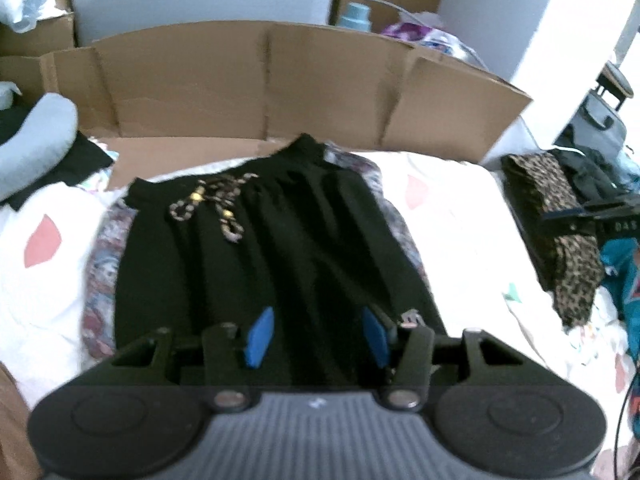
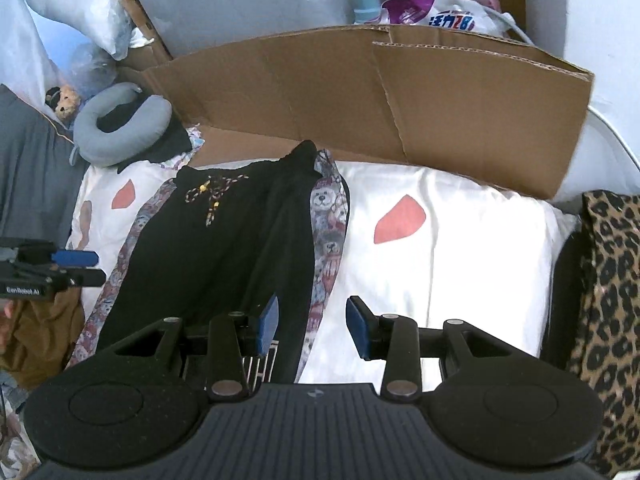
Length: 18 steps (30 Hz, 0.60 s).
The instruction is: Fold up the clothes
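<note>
Brown cardboard box [image 2: 360,88] behind, grey neck pillow [image 2: 120,128], small teddy bear [image 2: 64,100], blue-capped bottle [image 2: 366,6]

The whole left wrist view is blurred, so the braided drawstring [image 1: 212,208] on the black pleated garment [image 1: 280,248] shows no clear detail. That garment hides most of the bear-print patterned cloth [image 2: 326,232] beneath. The leopard-print fabric [image 2: 608,288] is cut off by the right edge, possibly folded.

Black left gripper [image 1: 318,334], blue fingers [image 1: 260,336], ribbed grey housing, silver screws
</note>
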{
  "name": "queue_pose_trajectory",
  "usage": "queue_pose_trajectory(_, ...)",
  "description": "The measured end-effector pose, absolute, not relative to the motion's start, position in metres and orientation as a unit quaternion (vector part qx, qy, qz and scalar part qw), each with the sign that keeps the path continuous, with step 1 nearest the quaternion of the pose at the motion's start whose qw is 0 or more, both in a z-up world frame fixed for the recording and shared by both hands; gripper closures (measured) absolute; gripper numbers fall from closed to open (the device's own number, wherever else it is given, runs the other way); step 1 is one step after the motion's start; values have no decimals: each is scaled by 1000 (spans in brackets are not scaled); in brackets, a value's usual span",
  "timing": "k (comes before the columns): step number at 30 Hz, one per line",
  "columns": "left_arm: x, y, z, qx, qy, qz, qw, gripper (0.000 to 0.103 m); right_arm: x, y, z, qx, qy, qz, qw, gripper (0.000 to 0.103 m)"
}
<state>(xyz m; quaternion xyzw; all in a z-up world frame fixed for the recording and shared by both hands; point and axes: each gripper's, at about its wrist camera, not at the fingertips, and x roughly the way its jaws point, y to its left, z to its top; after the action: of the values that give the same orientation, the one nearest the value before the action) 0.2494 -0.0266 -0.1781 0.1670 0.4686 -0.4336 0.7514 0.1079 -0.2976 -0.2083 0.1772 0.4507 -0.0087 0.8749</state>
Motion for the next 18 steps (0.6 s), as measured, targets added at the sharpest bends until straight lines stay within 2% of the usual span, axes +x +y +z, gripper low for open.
queue_pose_trajectory(8, 203, -37, -201, 163, 472, -472, 726, 50, 74, -290, -216, 185, 449, -12, 874, 58)
queue_pose_trajectory(18, 153, -55, -240, 173, 471, -516, 694, 50, 38, -287, -273, 199, 460, -26, 865, 58)
